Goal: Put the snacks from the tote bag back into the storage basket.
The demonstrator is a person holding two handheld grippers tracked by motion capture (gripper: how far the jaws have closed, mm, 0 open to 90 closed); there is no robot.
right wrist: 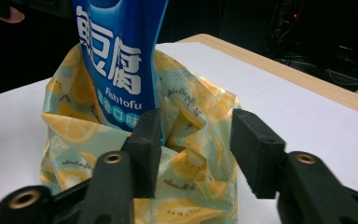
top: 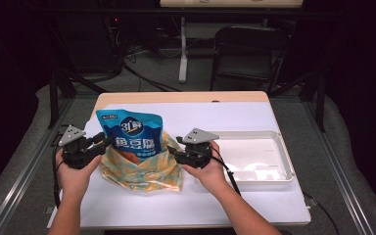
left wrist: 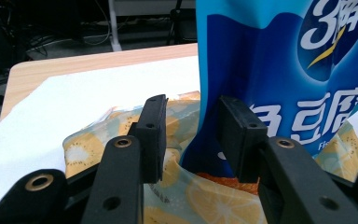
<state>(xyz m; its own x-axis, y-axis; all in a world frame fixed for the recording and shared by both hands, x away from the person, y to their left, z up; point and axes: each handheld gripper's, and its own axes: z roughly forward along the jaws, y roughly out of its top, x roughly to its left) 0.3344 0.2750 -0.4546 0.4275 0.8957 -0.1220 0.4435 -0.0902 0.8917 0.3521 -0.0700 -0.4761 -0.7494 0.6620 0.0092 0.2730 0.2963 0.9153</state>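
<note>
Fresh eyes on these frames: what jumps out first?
A tall blue snack pouch stands half inside a yellow lemon-print bag at the table's near left. The left gripper and right gripper flank it, jaws apart. A white tray sits to the right.

Blue fish-tofu packet (top: 132, 131) stands upright inside lemon-print bag (top: 142, 172).

**Count on the table**

One blue fish tofu pouch (top: 133, 134) stands in one lemon-print bag (top: 144, 171) near the table's (top: 254, 205) left edge. One white tray (top: 274, 171) lies at its right edge. Two grippers: left gripper (top: 100, 142), right gripper (top: 175, 147).
</note>
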